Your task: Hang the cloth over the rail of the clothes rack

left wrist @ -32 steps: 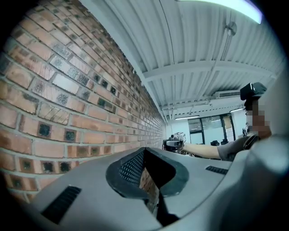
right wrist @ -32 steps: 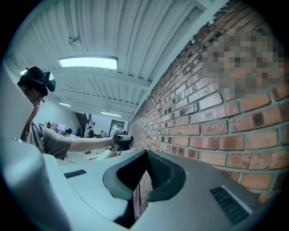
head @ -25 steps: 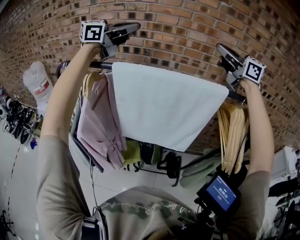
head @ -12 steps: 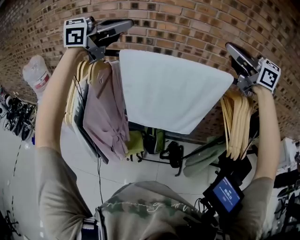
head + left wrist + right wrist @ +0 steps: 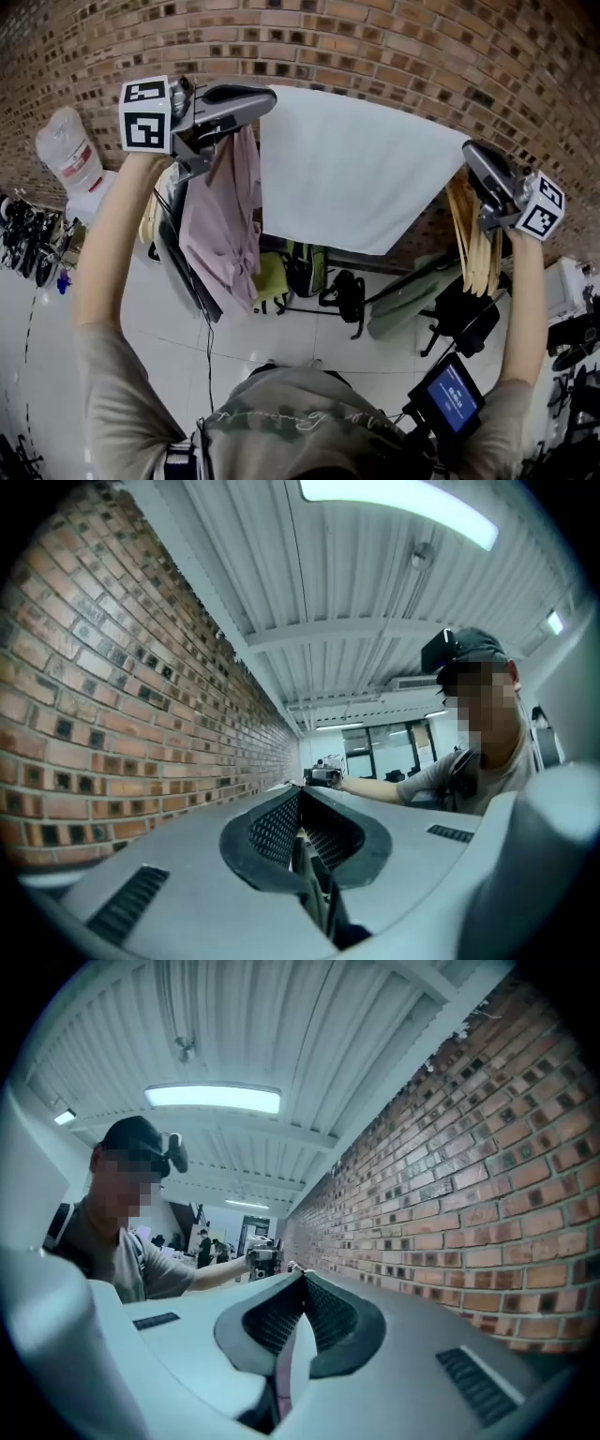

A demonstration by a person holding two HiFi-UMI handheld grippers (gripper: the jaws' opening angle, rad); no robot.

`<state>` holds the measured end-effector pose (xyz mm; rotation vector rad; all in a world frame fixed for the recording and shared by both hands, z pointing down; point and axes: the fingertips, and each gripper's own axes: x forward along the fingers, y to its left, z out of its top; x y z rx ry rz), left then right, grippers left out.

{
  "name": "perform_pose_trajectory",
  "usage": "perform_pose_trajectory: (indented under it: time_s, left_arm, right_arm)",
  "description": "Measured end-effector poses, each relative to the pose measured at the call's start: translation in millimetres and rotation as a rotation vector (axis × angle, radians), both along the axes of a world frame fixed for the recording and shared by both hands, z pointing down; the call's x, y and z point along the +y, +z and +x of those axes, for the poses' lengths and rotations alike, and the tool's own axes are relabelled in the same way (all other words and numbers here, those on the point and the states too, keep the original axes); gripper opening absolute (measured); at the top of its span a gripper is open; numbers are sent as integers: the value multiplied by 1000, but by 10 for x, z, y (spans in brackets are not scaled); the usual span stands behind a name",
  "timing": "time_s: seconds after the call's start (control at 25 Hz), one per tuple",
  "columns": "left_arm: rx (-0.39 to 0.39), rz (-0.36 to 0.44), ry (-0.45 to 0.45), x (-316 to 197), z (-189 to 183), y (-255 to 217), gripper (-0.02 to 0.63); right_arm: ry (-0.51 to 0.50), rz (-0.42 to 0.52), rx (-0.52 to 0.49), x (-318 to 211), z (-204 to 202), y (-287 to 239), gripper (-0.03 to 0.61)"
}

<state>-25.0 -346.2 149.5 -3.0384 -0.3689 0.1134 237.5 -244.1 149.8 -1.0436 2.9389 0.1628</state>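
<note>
A white cloth [image 5: 352, 169] hangs spread between my two grippers in front of the brick wall. My left gripper [image 5: 267, 97] is shut on its top left corner, and a thin edge of cloth [image 5: 317, 892] shows between the closed jaws. At the top right corner my right gripper [image 5: 469, 152] is shut as well, with white cloth [image 5: 286, 1368] pinched in its jaws. The top edge runs taut from one gripper to the other. The rack's rail is hidden behind the cloth and the left gripper.
A pink shirt [image 5: 220, 220] hangs just left of the cloth. Several wooden hangers [image 5: 473, 244] hang under the right gripper. Bags [image 5: 300, 272] lie on the floor below, and a white sack [image 5: 70, 155] stands at the left. The brick wall [image 5: 375, 47] is close behind.
Both grippers have come down and nearer in the head view. The cloth's top edge, earlier below them along the rail, now runs straight between the jaws, and the rail has gone out of sight.
</note>
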Motion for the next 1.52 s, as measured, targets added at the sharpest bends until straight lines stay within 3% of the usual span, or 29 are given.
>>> perform_pose_trajectory:
  time_s: [0.16, 0.4, 0.64, 1.12, 1.52]
  left_arm:
    - [-10, -24, 48, 268, -190, 275, 6]
    - [-32, 1, 16, 616, -193, 690, 6]
    - [-10, -21, -30, 1307, -260, 765, 6]
    - [38, -71, -66, 2774, -422, 942, 6]
    - [-32, -115, -43, 3425, -357, 1250, 6]
  right_arm:
    - [-52, -25, -17, 461, -325, 321, 8]
    - [-81, -114, -18, 869, -762, 672, 8]
    - [-149, -69, -50, 1448, -934, 711, 8]
    - [-191, -53, -53, 2687, -1188, 873, 8]
    - [-242, -72, -112, 3116, -1542, 1150, 8]
